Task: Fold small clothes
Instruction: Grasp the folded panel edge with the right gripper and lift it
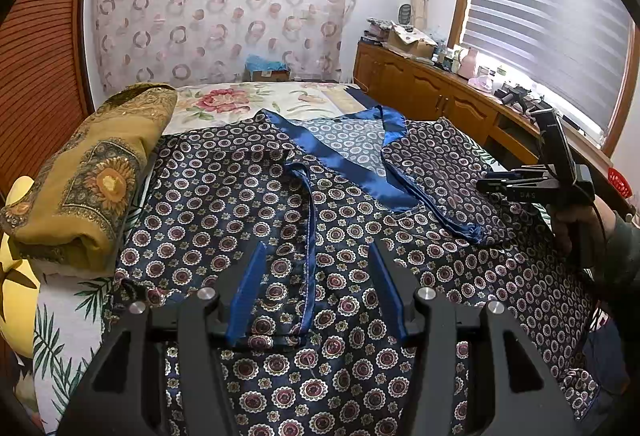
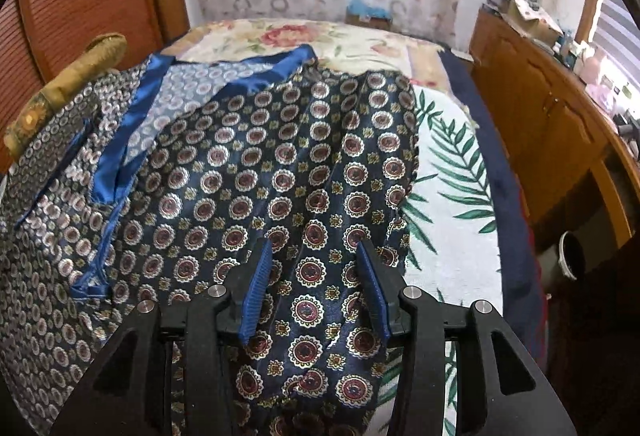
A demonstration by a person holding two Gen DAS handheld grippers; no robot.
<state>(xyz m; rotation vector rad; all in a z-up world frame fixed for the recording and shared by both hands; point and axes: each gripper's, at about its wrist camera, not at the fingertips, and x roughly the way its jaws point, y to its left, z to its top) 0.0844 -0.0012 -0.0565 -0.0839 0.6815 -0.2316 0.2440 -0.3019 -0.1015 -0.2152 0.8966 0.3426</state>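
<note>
The left gripper (image 1: 316, 288) is nearest in the left wrist view, low at 6 o'clock, with its blue-padded fingers (image 1: 246, 292) spread wide and nothing between them. Just under it lies the garment (image 1: 240, 196), a satin pajama top in dark navy with round medallion print, spread face up on the bed (image 1: 64, 336). A narrow blue piped edge (image 1: 310, 220) runs away from the gripper toward 12 o'clock. In the right wrist view the right gripper (image 2: 316, 288) is also spread and holds nothing; it hovers above the right side part of the top, which lies already turned inward, while the palm-leaf sheet (image 2: 452, 172) shows bare at 3 o'clock.

I judge that the folding is at an early step: one side looks folded in, and the hands are between grasps. The next move probably calls for a pinch on a free edge with each gripper, low enough to catch only one layer, because satin slides easily and may slip from the pads.

Farther, at 12 o'clock, the bright blue collar band (image 1: 344, 160) opens in a V and shows the paler inner side. At 9 o'clock a folded ochre cloth (image 1: 92, 172) touches the top's left edge.
</note>
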